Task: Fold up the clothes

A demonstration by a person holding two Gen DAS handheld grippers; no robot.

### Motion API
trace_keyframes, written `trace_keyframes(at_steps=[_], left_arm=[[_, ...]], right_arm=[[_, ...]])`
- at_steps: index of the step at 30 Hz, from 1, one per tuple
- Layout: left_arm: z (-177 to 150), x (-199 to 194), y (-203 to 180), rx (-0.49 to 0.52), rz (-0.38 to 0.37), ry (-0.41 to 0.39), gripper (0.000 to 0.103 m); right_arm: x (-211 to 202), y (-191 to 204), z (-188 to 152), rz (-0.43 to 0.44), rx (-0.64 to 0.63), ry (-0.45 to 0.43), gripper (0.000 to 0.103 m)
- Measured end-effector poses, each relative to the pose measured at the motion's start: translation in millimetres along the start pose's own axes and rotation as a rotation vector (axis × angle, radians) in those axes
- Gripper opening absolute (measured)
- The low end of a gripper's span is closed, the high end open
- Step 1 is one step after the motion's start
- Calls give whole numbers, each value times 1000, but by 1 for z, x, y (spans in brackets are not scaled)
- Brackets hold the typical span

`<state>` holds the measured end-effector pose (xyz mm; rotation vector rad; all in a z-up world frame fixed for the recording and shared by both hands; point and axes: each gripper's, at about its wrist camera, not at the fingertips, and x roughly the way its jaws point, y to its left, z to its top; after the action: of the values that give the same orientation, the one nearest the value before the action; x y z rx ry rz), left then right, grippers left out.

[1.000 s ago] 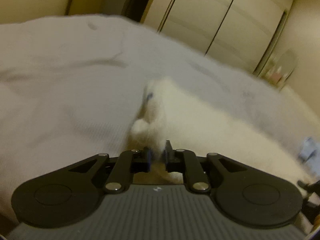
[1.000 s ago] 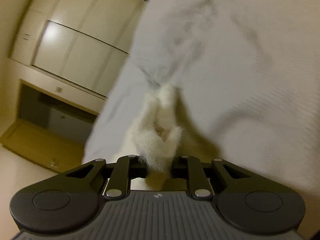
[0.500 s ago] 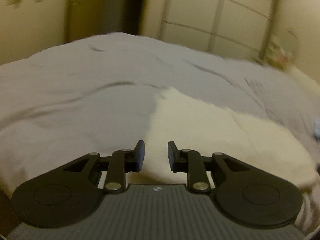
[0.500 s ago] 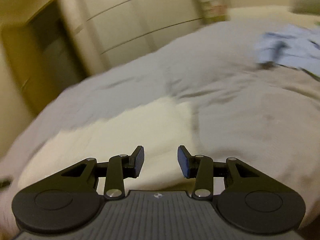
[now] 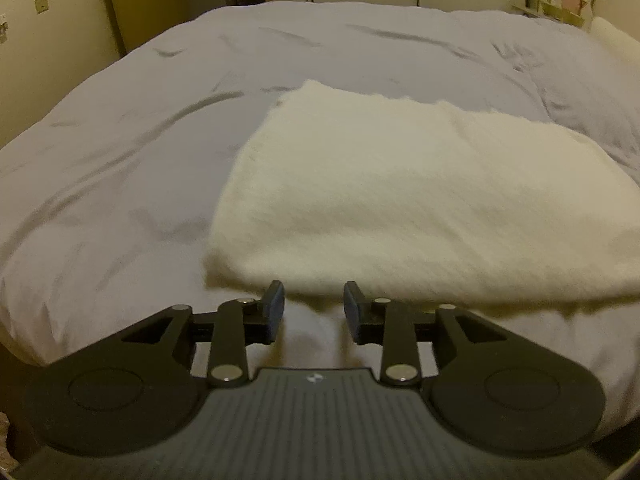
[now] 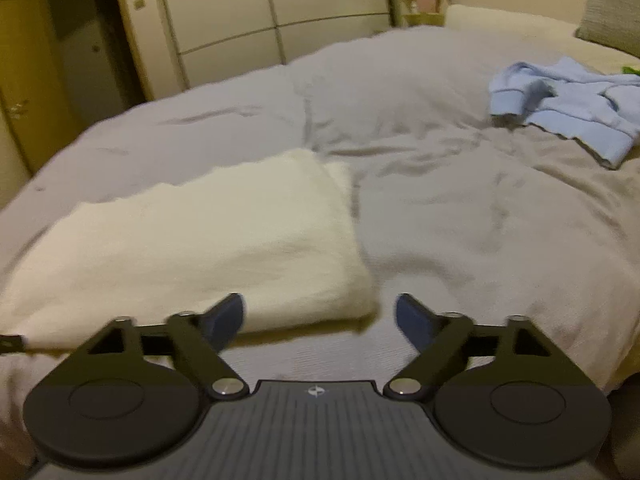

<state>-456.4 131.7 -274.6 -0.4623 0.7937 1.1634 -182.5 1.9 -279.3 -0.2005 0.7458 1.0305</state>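
Left wrist view
Tongs: left gripper (image 5: pixel 313 307), jaws opening, nothing between them.
Garment: cream knit (image 5: pixel 420 204) lies folded on the grey bedspread (image 5: pixel 120 168), just ahead and to the right; its long axis runs across the view.

Right wrist view
Tongs: right gripper (image 6: pixel 320 318), jaws opening, spread wide and empty.
Garment: cream knit (image 6: pixel 192 240) ahead and to the left, near corner just before the fingers.
Next garment: blue top (image 6: pixel 568 108) lies crumpled, well apart to the far right; the right hand looks nearer to it.
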Motion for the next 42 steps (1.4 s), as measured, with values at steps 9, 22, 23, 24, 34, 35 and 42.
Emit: trace_keyframes(at_steps=[9, 22, 23, 24, 34, 35, 42], left_arm=[[-16, -19, -15, 46, -4, -2, 33], [-32, -52, -12, 67, -10, -62, 40], [-33, -54, -11, 67, -9, -65, 40], [-33, -56, -11, 68, -7, -69, 40], [-44, -80, -10, 60, 34, -98, 45], [-46, -82, -9, 56, 41, -100, 46], [-49, -88, -5, 25, 58, -98, 46]], right_arm=[[-13, 19, -8, 40, -13, 46, 90], [-44, 22, -17, 41, 18, 23, 102], [-46, 22, -18, 47, 21, 19, 102], [-48, 22, -18, 53, 23, 14, 102], [-50, 29, -21, 69, 15, 26, 102], [-49, 32, -21, 63, 5, 30, 102], [-43, 48, -24, 26, -81, 53, 102]])
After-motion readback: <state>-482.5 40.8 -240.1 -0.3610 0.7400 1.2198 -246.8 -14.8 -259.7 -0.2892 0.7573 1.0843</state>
